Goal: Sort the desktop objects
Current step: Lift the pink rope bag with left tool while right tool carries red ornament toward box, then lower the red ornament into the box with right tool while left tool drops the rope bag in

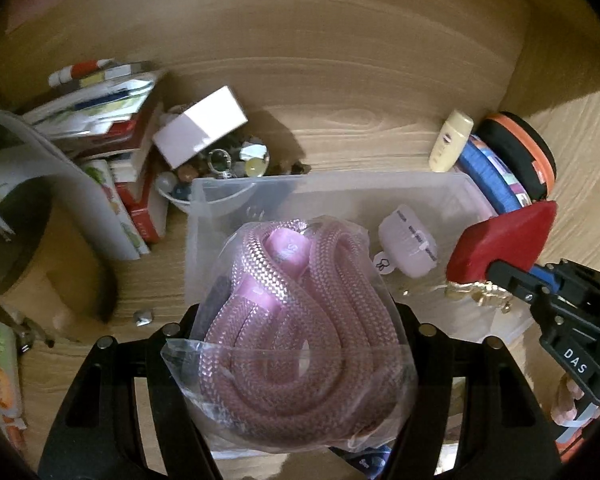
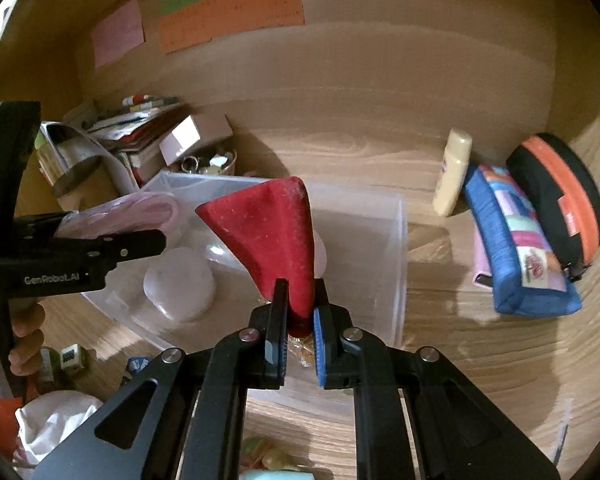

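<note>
While the left wrist view shows the left gripper (image 1: 300,344) clamped on a bagged pink rope (image 1: 296,320), that bag hangs just ahead of its jaws over the clear bin (image 1: 236,188). A white round case (image 1: 410,246) already lies in the bin, right of the bag. Clutter remains left of the tool: a white box (image 1: 200,126) and a bowl of trinkets (image 1: 236,160).

From the right wrist view, the right gripper (image 2: 300,312) is pinched narrow on a red pouch (image 2: 268,232), held above the same bin. Right of it, a cream bottle (image 2: 454,172) and blue pencil case (image 2: 520,240) sit unsorted. Judged mid-task: one item binned, two arriving, plenty left.
</note>
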